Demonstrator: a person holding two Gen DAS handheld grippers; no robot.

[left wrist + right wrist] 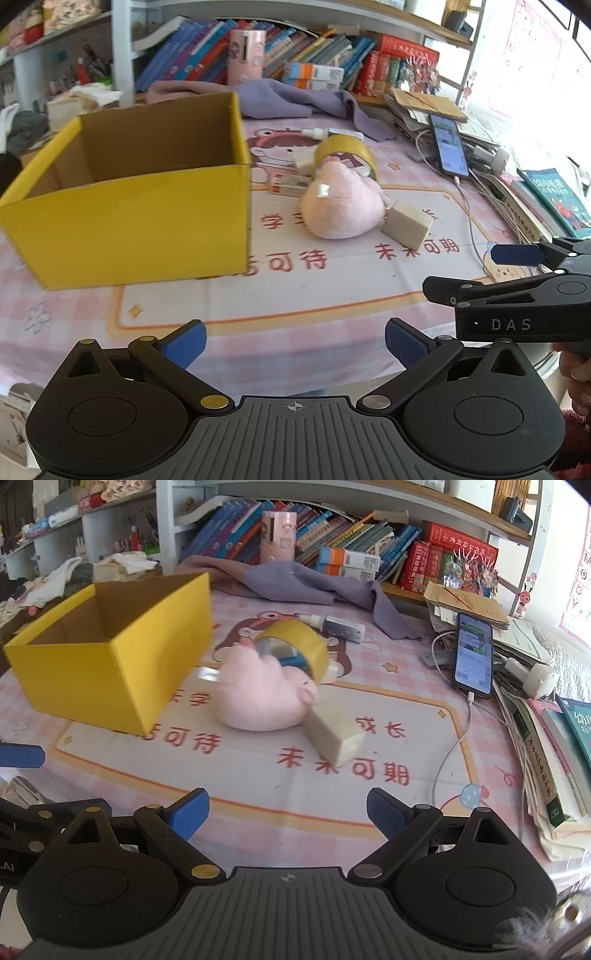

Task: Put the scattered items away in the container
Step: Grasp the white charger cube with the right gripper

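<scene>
An open yellow cardboard box [129,218] [107,679] stands on the left of the table; what I see of its inside is bare. To its right lie a pink plush toy [343,206] [262,698], a beige block [406,223] [336,734], a yellow tape roll [347,149] [299,642] standing on edge, a small white bottle [325,132] [334,624] and a small red-and-white box [290,184]. My left gripper [295,345] is open and empty near the table's front edge. My right gripper [288,814] is open and empty, also in front of the items.
A phone [448,146] [474,653] on a charging cable lies at the right by stacked books and papers [546,738]. A purple cloth [306,583] and a bookshelf [332,535] are at the back. A pink printed tablecloth [295,291] covers the table.
</scene>
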